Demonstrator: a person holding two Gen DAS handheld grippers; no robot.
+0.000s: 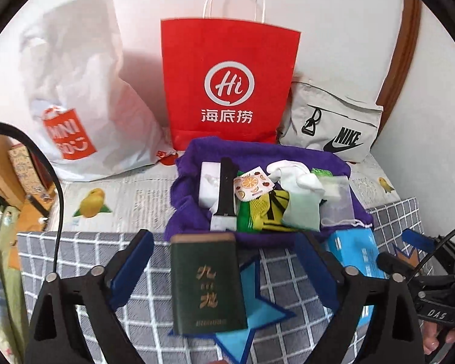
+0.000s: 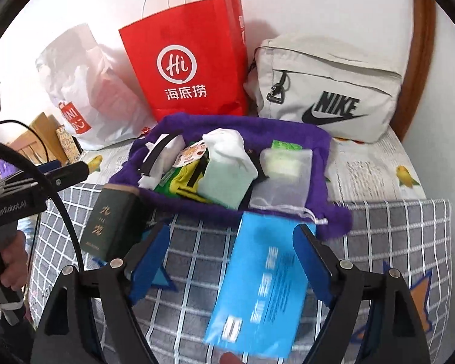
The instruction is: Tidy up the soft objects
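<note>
both grippers stand apart and empty: left gripper (image 1: 224, 261) straddles the green box (image 1: 207, 282), right gripper (image 2: 230, 261) the blue packet (image 2: 257, 291), each set aside short of the purple cloth (image 1: 257, 151) ahead, where soft items lie gathered.

Black frames, blue fingers (image 1: 132, 268)

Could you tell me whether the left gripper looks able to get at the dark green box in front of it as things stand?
Probably yes: the left gripper is open, its fingers either side of the dark green box without pressing it, and nothing lies between.
</note>
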